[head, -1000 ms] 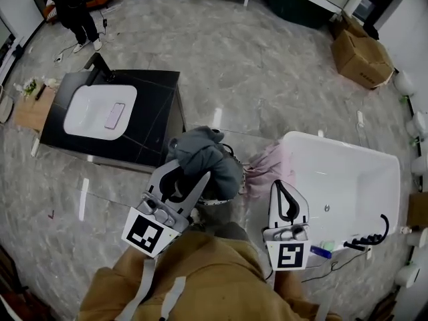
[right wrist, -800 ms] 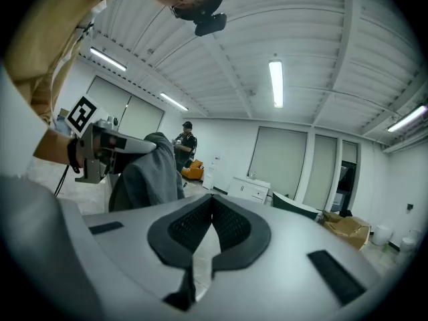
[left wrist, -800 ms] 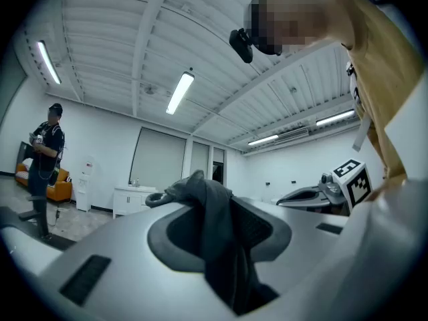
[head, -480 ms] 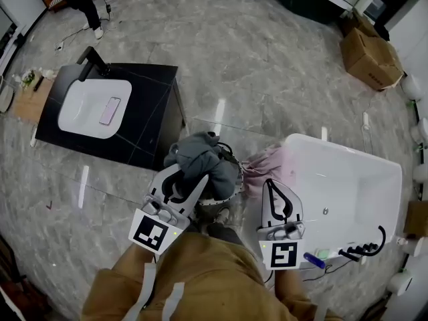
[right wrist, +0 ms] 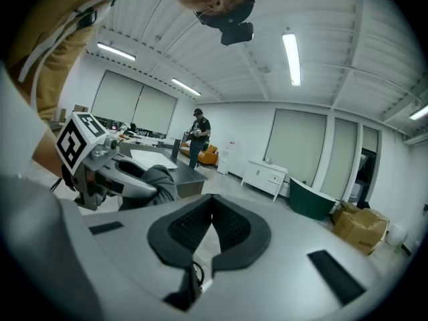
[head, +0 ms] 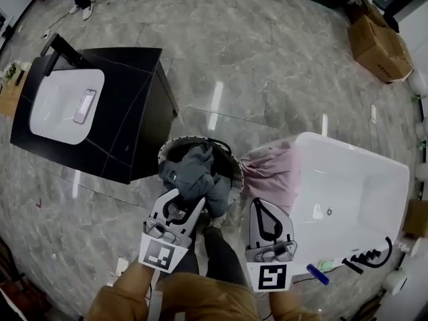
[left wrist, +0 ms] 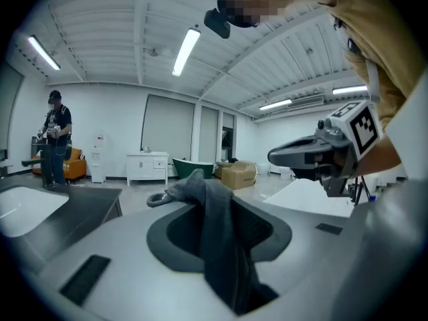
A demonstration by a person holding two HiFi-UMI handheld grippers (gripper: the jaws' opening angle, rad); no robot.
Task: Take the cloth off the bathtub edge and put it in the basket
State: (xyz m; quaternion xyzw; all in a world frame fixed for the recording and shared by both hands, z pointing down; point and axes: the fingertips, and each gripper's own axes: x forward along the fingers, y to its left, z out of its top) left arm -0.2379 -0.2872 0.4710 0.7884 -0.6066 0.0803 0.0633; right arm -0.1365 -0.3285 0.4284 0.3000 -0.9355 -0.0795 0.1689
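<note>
While my left hand-held gripper (head: 187,202) is narrowly closed on a gray cloth (head: 194,174), the fabric passes between both pads and spills out past the tips in a loose fold. Seen from above, the bulk of this cloth sits bunched inside the rim of the round basket (head: 172,147), which stands on the marble floor (head: 267,79). Whether the cloth rests on the basket's bottom or hangs from my grip cannot be told.

My right hand-held gripper (head: 261,206) is held just beside the left one, above the gap between the basket and the bathtub (head: 361,199). Its jaw tips meet, and nothing lies between them.

A pink cloth (head: 271,169) is draped over the bathtub's end rim, at the edge nearest the basket, with its folds falling down the outer side toward the floor. It lies just beside the basket, and neither gripper touches it.

Left of the basket stands a black tabletop (head: 134,112) with a white basin (head: 53,105) set into it, and a phone (head: 85,105) lies in the basin. A cardboard box (head: 378,42) stands on the floor well beyond the bathtub.
</note>
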